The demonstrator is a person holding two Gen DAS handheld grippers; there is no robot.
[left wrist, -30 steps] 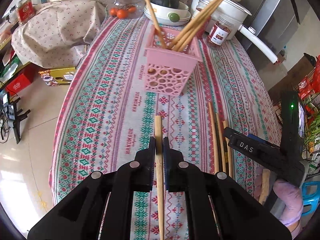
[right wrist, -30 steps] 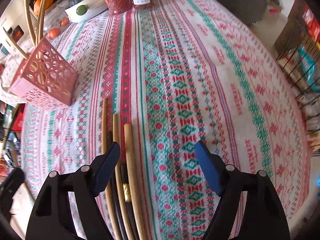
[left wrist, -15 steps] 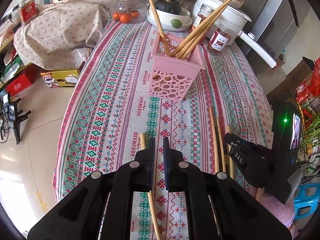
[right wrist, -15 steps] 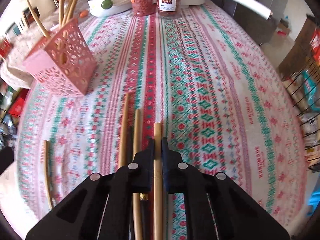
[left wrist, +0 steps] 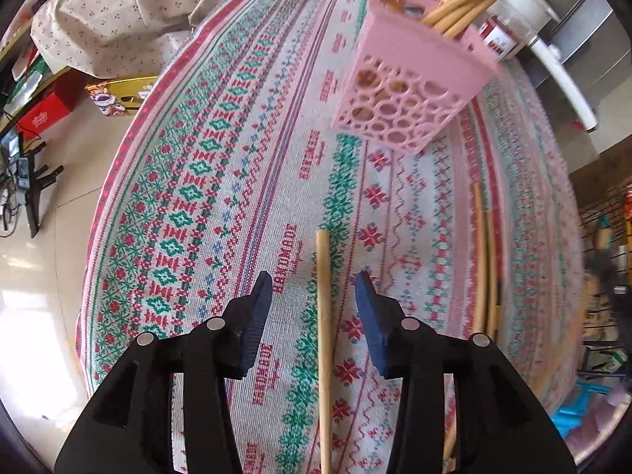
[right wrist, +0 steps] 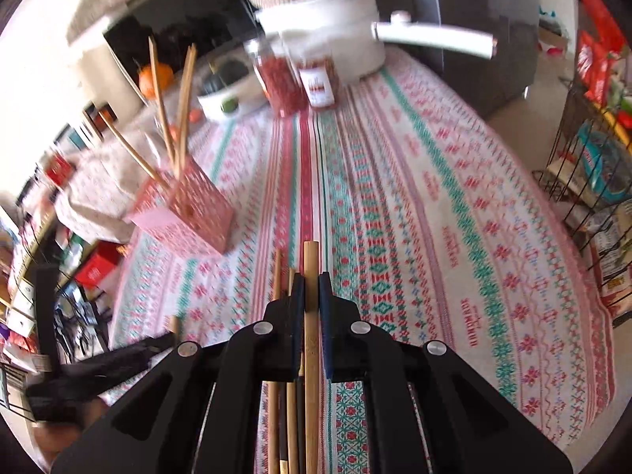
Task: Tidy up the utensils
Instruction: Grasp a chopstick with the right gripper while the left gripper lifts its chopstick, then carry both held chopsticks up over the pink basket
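Observation:
My left gripper (left wrist: 314,296) is open, its blue pads either side of a wooden chopstick (left wrist: 324,335) that lies on the patterned tablecloth. The pink perforated holder (left wrist: 410,87) with several chopsticks in it stands ahead and to the right. More chopsticks (left wrist: 484,260) lie on the cloth at right. My right gripper (right wrist: 311,296) is shut on a wooden chopstick (right wrist: 311,272) and holds it above the cloth, over loose chopsticks (right wrist: 281,288). The pink holder (right wrist: 185,213) is ahead to its left. The left gripper's body (right wrist: 98,367) shows at lower left.
A white pot with a long handle (right wrist: 335,15), two jars of red contents (right wrist: 300,75) and a bowl with squash (right wrist: 225,91) stand at the table's far end. A floral cloth bundle (left wrist: 118,12) lies at far left. A wire rack (right wrist: 592,138) stands right of the table.
My left gripper has opened and let its chopstick lie on the cloth, moving closer to the holder. My right gripper, shut on a chopstick, has lifted and tilted up.

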